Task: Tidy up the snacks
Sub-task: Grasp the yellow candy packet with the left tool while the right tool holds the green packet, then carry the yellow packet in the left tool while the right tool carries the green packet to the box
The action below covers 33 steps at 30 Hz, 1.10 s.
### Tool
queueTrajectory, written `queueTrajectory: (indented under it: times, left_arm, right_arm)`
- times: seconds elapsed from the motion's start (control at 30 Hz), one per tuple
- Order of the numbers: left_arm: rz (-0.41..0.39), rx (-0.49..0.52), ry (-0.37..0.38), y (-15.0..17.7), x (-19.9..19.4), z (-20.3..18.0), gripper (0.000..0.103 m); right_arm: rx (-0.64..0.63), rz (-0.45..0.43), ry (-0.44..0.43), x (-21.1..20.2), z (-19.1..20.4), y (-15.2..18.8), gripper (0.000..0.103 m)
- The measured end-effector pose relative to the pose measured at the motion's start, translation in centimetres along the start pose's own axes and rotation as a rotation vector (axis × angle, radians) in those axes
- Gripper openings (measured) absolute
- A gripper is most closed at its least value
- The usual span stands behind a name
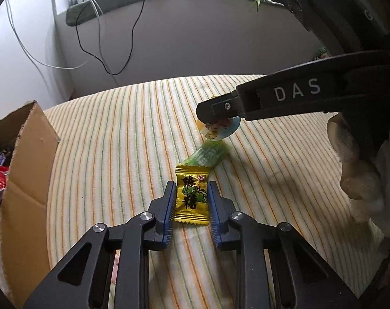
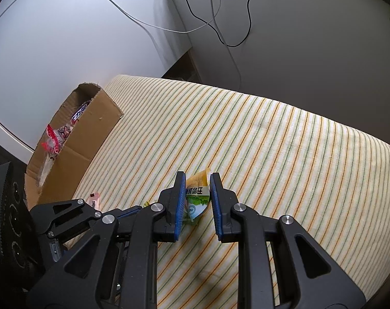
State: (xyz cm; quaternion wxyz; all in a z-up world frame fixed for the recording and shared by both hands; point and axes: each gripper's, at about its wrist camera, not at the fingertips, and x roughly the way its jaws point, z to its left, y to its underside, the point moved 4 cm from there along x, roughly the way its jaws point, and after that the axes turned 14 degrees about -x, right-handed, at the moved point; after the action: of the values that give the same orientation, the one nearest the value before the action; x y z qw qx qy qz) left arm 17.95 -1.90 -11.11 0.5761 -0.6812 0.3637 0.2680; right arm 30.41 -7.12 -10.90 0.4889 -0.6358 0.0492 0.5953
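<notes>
My left gripper [image 1: 192, 188] is shut on a yellow candy packet [image 1: 192, 195] printed with black characters; its blue pads press on both long sides, low over the striped sheet [image 1: 117, 141]. In the right wrist view, a corner of that packet [image 2: 146, 203] peeks out beside the left gripper [image 2: 137, 209]. My right gripper [image 2: 197, 180] is shut on a small green, white and yellow snack packet [image 2: 197, 198]. From the left wrist view the right gripper [image 1: 210, 114] comes in from the right, and the snack [image 1: 210, 152] hangs blurred under its tip, just beyond the yellow packet.
An open cardboard box [image 1: 27, 167] [image 2: 92, 134] holding red and white snack packets stands at the left edge of the striped bed. A pink wrapper [image 2: 94, 199] lies near it. A gloved hand [image 1: 357, 167] holds the right gripper. Cables hang on the wall behind.
</notes>
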Motion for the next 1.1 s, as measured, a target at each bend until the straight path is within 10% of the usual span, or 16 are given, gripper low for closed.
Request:
queueTrajectory:
  times: [1.1]
  left_arm:
    - [-0.273,-0.193,-0.027,0.8,-13.9,9.7,0.022]
  right_arm:
    - [-0.155,-0.121,-0.027,-6.2,11.9,-2.9,0.02]
